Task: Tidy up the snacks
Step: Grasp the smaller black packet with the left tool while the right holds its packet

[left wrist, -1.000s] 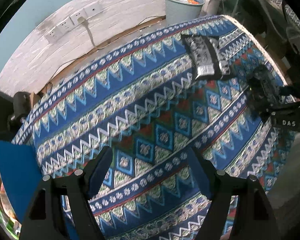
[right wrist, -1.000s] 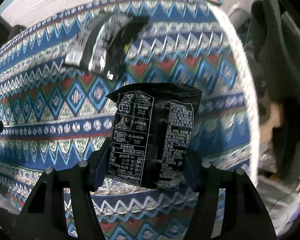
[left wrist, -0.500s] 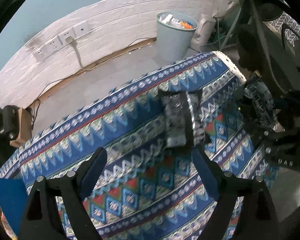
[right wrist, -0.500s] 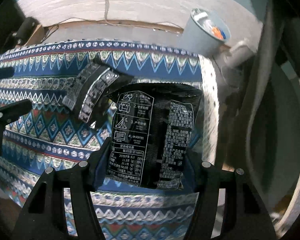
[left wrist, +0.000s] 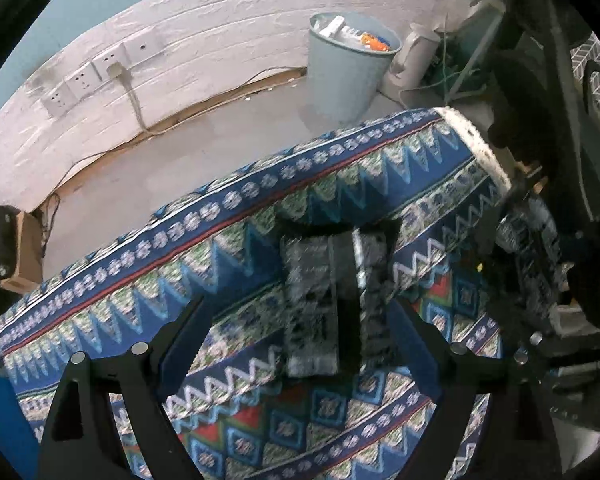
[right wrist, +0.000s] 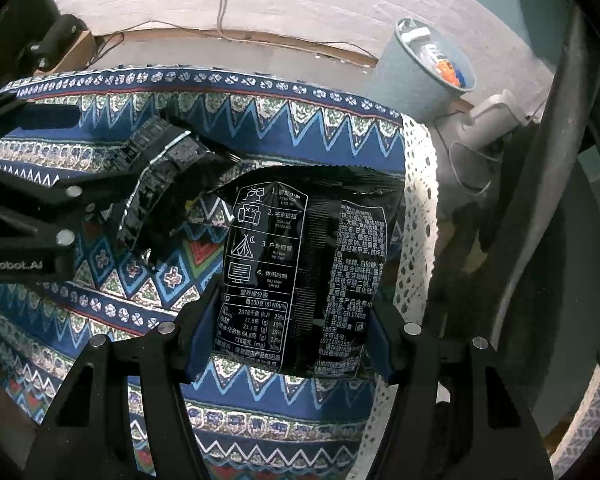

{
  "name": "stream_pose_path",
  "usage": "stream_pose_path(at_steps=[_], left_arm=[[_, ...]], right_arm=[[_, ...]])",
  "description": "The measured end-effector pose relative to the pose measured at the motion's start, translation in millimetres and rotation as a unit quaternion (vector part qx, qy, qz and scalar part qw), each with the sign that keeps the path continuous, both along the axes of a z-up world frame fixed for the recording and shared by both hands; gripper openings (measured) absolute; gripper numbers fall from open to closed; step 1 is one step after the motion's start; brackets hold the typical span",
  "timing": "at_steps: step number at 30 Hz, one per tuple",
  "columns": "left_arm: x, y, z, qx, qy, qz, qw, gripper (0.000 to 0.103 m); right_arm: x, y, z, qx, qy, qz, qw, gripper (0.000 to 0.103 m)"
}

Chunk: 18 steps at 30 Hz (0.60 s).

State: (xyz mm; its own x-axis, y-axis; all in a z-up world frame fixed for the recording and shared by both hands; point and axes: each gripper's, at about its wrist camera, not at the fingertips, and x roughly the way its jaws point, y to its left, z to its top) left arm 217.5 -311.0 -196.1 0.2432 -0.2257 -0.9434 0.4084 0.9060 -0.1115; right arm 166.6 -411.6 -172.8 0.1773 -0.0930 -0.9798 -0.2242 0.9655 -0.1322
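Firmly right gripper (right wrist: pixel 288 344) clamped on glossy black snack bag (right wrist: pixel 300 276), left gripper (left wrist: pixel 300 344) spread apart, zigzag-woven tablecloth (left wrist: pixel 228 248)

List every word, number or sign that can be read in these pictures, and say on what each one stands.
"enRobot.AI": left gripper body, first letters cut off.
"GB 17400": held black snack bag.
"2078", "11.5", "21.1", "64.8", "718": its nutrition table.
"1." to "4." beside four icons: same bag.
Chinese print there: too small for me.
Lying snack bag: blurred, unreadable.
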Motion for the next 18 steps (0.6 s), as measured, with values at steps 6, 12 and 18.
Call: stream_pose_path(at_steps=[6,12,18], left_arm=[[-0.6,-15.5,-11.7,0.006,0.004,-0.013,0.9999,0.092],[-5.1,-23.8,-23.2,0.029,-0.005,-0.031,0.9991,0.092],[-3.7,-17.1,-24.3,0.021,-0.016,-0.026,0.9993,0.089]], right_arm=[[6.5,-18.5,-11.2,0.018,0.006,-0.038,0.999,0.063],[7.3,-19.7,-12.8,0.02,0.005,-0.038,0.999,0.063],[4.3,-14.0,-11.6,0.021,0.005,-0.035,0.999,0.063]])
